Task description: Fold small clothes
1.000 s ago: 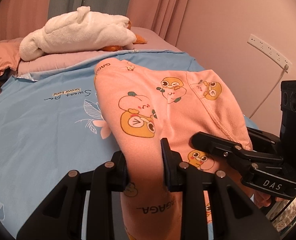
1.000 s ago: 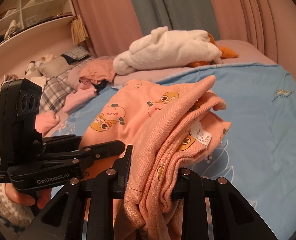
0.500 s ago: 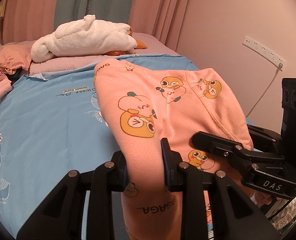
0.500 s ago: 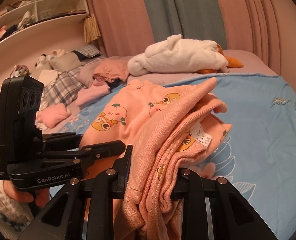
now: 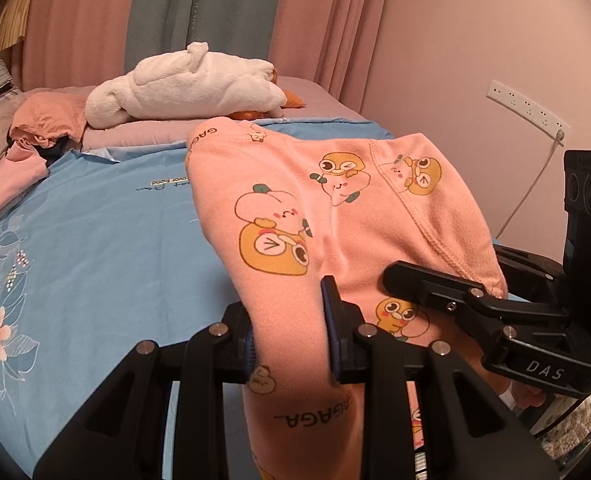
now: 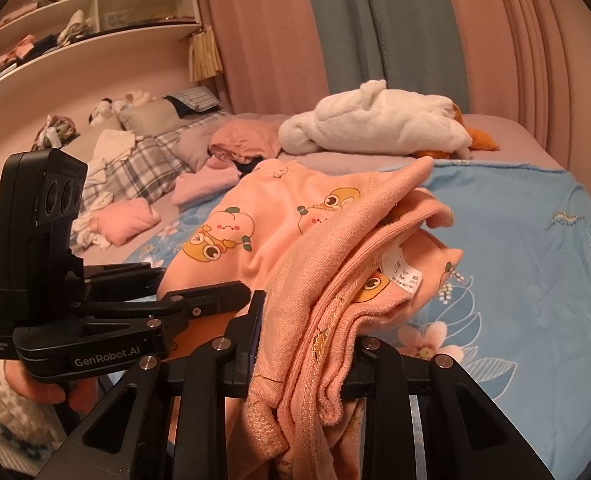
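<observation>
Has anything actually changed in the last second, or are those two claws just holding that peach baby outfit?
Both views have swung left across the room: more shelves and pillows show now, so the pair turned together. Nothing was let go: the left gripper and right gripper stay clamped on the peach garment, draped as before above the blue sheet.

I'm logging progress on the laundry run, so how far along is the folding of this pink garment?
Done: the pink garment is already doubled into several layers, care label showing. In hand: the left gripper and right gripper each pinch an edge, holding it above the blue sheet. Left: lay it down flat; loose clothes beyond still look unfolded.
</observation>
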The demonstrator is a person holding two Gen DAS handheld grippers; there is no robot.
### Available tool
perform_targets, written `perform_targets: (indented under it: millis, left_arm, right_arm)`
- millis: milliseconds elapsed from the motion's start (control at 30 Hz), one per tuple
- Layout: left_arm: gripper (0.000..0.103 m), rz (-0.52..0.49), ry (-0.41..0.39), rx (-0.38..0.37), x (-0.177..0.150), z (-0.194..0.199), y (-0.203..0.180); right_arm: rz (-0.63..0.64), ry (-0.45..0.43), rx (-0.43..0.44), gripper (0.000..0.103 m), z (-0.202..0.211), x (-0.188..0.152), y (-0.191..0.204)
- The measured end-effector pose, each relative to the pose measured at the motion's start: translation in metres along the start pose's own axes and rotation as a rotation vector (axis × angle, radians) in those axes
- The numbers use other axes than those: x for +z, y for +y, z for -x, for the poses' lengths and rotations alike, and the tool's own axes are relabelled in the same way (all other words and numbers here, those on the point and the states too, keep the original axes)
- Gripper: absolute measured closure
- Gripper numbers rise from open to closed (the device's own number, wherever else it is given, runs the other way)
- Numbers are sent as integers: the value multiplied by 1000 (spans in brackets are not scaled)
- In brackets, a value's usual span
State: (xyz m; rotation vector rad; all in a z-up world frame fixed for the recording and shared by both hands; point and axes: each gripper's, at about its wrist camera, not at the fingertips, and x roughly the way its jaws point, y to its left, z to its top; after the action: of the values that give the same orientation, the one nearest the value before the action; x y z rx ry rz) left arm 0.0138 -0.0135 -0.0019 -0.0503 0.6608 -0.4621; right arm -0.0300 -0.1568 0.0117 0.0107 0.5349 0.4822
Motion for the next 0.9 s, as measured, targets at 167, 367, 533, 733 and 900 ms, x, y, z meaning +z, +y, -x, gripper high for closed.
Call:
perform_targets:
  millis: [167,367,533,733,900]
  left_arm:
    - [76,15,-10,20,-5,9,5]
    - [76,37,-21,47,-7,14,18]
    - [76,56,-26,71,-7,15,30]
    - [76,74,-31,98,-7,14,44]
    - [76,89,-26,120,-6,9,57]
  right_arm:
    - [21,1,14,74,-3,0,8]
    - [51,7,34,74,-11,5,14]
    - [72,13,48,74,-21,9,23]
    - [97,23,64,74,-34,15,32]
    - [111,33,76,74,-45,17,38]
